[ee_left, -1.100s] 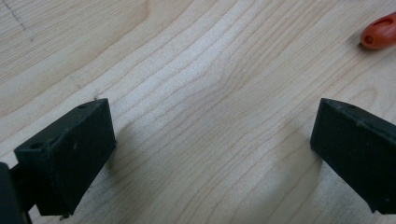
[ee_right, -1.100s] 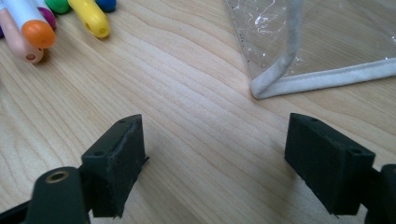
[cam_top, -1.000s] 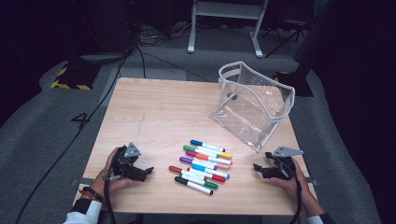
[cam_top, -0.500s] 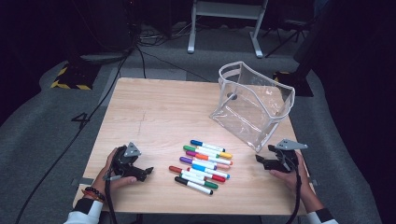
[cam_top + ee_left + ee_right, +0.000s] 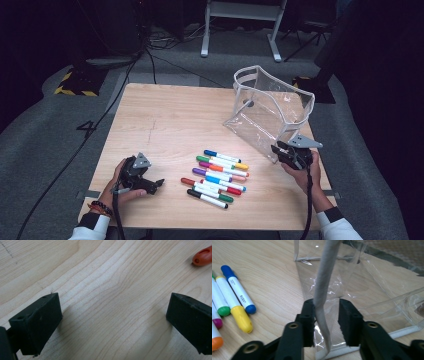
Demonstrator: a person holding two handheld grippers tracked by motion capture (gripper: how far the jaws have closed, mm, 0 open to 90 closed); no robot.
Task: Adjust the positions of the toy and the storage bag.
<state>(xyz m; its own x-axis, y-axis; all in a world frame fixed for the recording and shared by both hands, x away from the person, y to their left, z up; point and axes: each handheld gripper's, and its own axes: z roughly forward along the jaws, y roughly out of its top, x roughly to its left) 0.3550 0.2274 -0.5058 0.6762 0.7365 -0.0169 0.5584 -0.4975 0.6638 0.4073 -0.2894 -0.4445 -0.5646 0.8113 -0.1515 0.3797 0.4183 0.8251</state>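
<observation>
Table [image 5: 165,115]: light wood, occupying the centre of the high view.

Clear pouch [image 5: 267,110]: stands at the right of the frame, tilted, mouth open toward the upper left. It is see-through plastic with a pale grey fabric trim along its edges and a dark snap or eyelet on one wall. No marker shows inside it. Judgement: the work in hand looks like loading the markers into this pouch, and that has not begun; only the securing of the pouch is under way.

Markers [image 5: 216,171]: about nine, lying in a loose row at lower centre of the high view, white barrels with coloured caps, all on the table and well apart from the pouch mouth. All remain to be moved.

Right gripper [image 5: 281,151]: at the lower right, at the pouch's near corner. In the right gripper view [image 5: 325,320] its jaws stand either side of the grey trim [image 5: 323,290], narrowed about it; whether they actually pinch it I cannot tell.

Left gripper [image 5: 159,183]: at the lower left, just beside the marker row, resting low over bare wood with jaws spread wide and holding nothing; an orange marker tip [image 5: 203,257] lies in the upper right of its view.
</observation>
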